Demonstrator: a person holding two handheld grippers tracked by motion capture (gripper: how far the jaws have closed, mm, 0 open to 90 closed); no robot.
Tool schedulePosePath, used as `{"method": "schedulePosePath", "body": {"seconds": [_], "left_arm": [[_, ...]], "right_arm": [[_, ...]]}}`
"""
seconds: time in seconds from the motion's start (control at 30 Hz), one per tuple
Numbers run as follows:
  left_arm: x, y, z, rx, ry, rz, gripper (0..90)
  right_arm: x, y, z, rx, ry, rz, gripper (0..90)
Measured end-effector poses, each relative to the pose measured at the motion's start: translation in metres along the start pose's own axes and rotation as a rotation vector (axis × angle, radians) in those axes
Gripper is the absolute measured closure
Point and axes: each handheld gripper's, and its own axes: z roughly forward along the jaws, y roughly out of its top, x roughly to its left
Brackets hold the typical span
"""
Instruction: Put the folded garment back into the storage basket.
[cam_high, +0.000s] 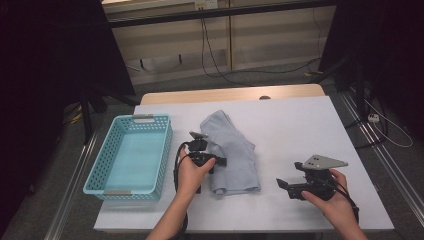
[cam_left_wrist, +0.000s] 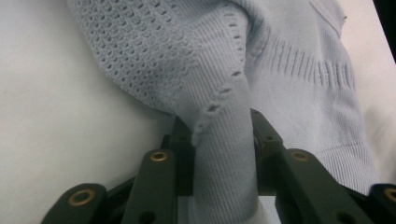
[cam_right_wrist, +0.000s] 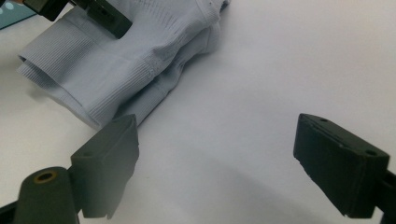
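- Light-blue knitted garment (cam_high: 231, 152): lies folded on the white counter (cam_high: 295, 125), near the middle and a little toward the left edge, just right of the basket. The left gripper view shows openwork knit, ribbed bands and a pulled-up fold (cam_left_wrist: 224, 158) of the fabric.
- Left tool (cam_high: 216, 161): set at the garment's left edge, held by the person's left hand (cam_high: 192, 172). Its jaws stand on either side of the raised fold and press on it, so the tool is gripping the knit. Pinching a gathered ridge rather than a flat layer probably gives the pads something to bite on for lifting or dragging the garment.
- Right tool (cam_high: 281, 184): held low over bare counter toward the near right corner, well apart from the garment, in the person's right hand (cam_high: 327, 195). Its two pads (cam_right_wrist: 109, 158) stand wide apart with nothing between them; the tool is open and idle, apparently kept ready to take a second hold.
- Ribbed hem (cam_right_wrist: 88, 74): seen from the right gripper view, the folded layers lie stacked and flat on the counter, with the left tool over them.
- Turquoise plastic basket (cam_high: 131, 155): stands by the counter's left edge, its interior bare; being nearest the gripping tool, it is the likely destination.
- Judgement: the grasp looks just made; the lift has not yet begun.
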Motion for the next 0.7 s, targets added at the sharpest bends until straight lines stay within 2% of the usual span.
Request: {"method": "schedulePosePath", "body": {"seconds": [0.07,0.23,0.4,0.67,0.7], "left_arm": [[-0.002,0.002,0.001,-0.004,-0.002,0.010,69.9],[-0.007,0.006,0.005,-0.004,-0.007,0.000,70.6],[-0.004,0.010,0.003,0.004,-0.025,0.005,71.7],[0.003,0.008,-0.007,0.006,-0.045,-0.023,71.7],[0.007,0.008,-0.013,0.009,-0.043,-0.032,71.7]], "right_arm": [[-0.001,-0.001,-0.001,-0.001,-0.004,0.002,14.3],[-0.002,-0.004,-0.006,-0.003,-0.010,0.010,14.3],[-0.005,-0.006,-0.012,-0.013,-0.023,0.019,14.3],[-0.001,-0.001,-0.009,-0.012,-0.017,0.001,14.3],[0.000,0.000,-0.008,-0.012,-0.014,-0.002,14.3]]}}
